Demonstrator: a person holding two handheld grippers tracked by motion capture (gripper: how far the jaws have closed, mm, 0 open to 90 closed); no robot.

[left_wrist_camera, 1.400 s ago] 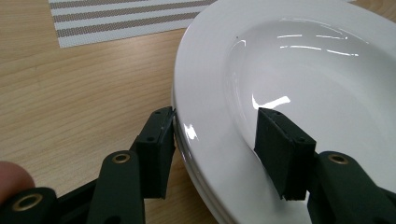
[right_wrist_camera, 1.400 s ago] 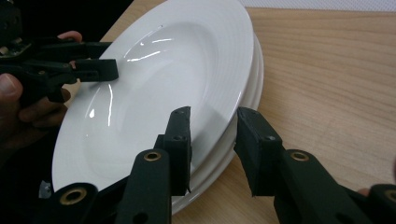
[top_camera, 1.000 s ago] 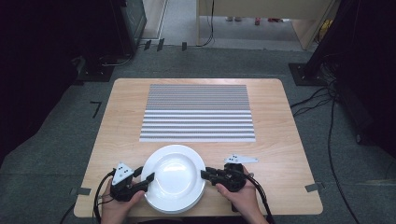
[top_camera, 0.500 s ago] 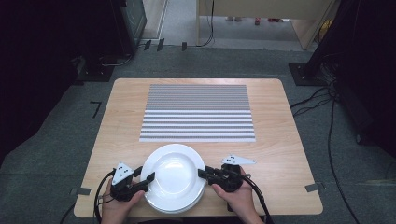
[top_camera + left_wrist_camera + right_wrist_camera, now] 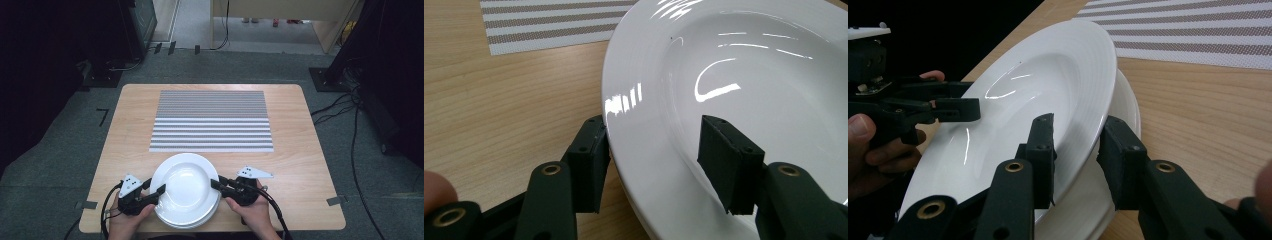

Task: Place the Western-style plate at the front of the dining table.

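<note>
Two white deep plates are stacked at the table's near edge, the top plate on the lower plate. My left gripper is at the top plate's left rim. Its jaws stand wide, one outside the edge and one over the inner slope. My right gripper is at the right rim. One of its jaws lies on the top plate and the other sits under the rim, above the lower plate, closed onto it. The left gripper also shows across the plate in the right gripper view.
A grey-and-white striped placemat lies in the middle of the wooden table, beyond the plates. Bare wood surrounds the stack on both sides. Cables trail from both grippers off the near edge, and dark floor lies around the table.
My right gripper has slid a little left, onto the top plate's rim. The left gripper and the plates have hardly moved.
</note>
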